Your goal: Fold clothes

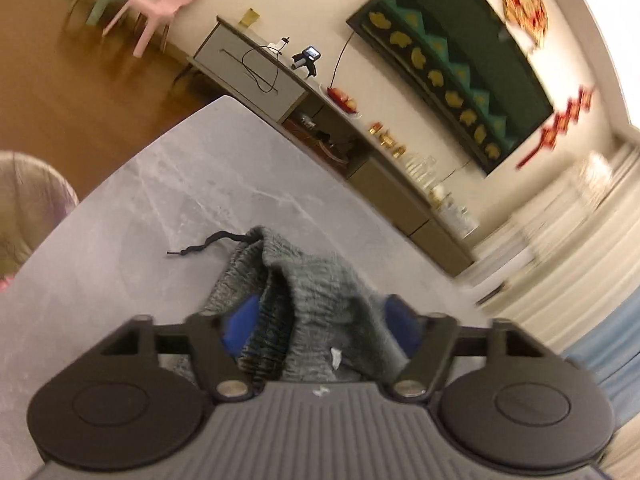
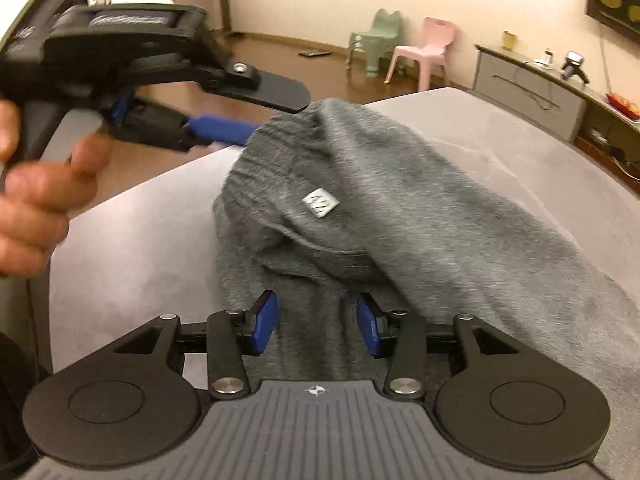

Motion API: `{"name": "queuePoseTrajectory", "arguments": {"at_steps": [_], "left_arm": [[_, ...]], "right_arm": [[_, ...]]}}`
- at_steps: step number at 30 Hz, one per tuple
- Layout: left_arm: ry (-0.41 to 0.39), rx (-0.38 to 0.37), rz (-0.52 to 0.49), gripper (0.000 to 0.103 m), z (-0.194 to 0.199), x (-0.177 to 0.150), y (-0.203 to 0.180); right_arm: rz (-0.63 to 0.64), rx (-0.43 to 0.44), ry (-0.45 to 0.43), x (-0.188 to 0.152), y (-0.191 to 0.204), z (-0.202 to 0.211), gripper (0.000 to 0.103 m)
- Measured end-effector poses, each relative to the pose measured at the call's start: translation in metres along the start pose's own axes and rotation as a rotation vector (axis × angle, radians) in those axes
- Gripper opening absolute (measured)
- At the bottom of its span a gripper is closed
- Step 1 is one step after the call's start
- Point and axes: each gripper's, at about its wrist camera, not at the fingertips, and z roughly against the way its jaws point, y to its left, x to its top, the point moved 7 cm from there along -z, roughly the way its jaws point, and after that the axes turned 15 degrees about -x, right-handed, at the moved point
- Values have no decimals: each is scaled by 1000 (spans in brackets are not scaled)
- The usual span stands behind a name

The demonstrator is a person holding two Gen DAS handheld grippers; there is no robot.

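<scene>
A grey knit garment (image 1: 320, 280) with a black drawstring (image 1: 200, 244) is bunched between the blue fingers of my left gripper (image 1: 320, 324), which is shut on it. In the right wrist view a hand (image 2: 32, 200) holds that left gripper up. Its blue finger (image 2: 220, 126) reaches into the raised end of the garment (image 2: 380, 200), which hangs down to the grey marble table (image 2: 140, 240). A small white label (image 2: 320, 205) shows on the cloth. My right gripper (image 2: 316, 320) is low over the lower fabric, its fingers apart, with flat cloth spanning the gap.
A long sideboard (image 1: 256, 72) with cables and small items stands along the wall beyond the table (image 1: 180, 200). On the wooden floor stand a pink chair (image 2: 424, 52) and a green chair (image 2: 376, 40). A beige rounded object (image 1: 24, 208) lies off the table's left edge.
</scene>
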Motion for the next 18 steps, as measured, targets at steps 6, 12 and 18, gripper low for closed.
{"name": "queuePoseTrajectory", "arguments": {"at_steps": [6,12,18], "left_arm": [[148,22,-121,28,-13,-23,-13],[-44,-188,31,8,27,4,5],[-5,-44,106,22,30,-1,37]], "right_arm": [[-52,-20,-35,4,-22,9,47],[-48,25,-65,-5,-41,26,47],[-22,44,-82,-26,-62,50,71]]}}
